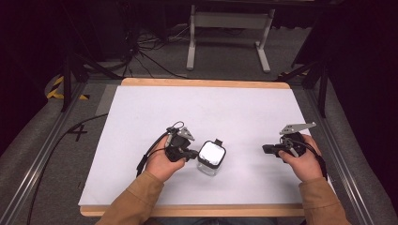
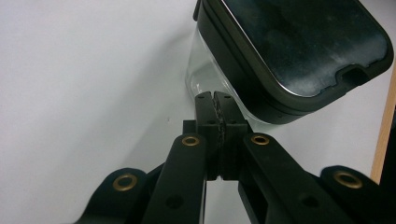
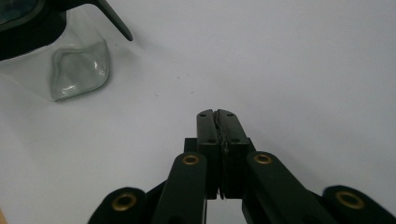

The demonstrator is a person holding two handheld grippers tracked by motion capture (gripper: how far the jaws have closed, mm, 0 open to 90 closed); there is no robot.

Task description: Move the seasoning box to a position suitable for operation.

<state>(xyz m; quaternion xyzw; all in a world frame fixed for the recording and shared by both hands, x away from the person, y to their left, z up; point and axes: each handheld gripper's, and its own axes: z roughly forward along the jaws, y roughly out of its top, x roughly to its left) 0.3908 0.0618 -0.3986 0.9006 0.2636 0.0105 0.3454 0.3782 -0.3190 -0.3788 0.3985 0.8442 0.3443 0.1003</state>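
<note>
The clear container (image 1: 210, 159) with a dark-rimmed lid stands upright on the white tabletop (image 1: 234, 112), near its front edge and a little left of centre. The left gripper (image 1: 187, 153) sits just beside the container's left wall, its fingers (image 2: 215, 116) pressed together and empty. The right gripper (image 1: 267, 149) lies well apart to the container's right, fingers (image 3: 217, 126) likewise together, so the left is judged nearer.
</note>
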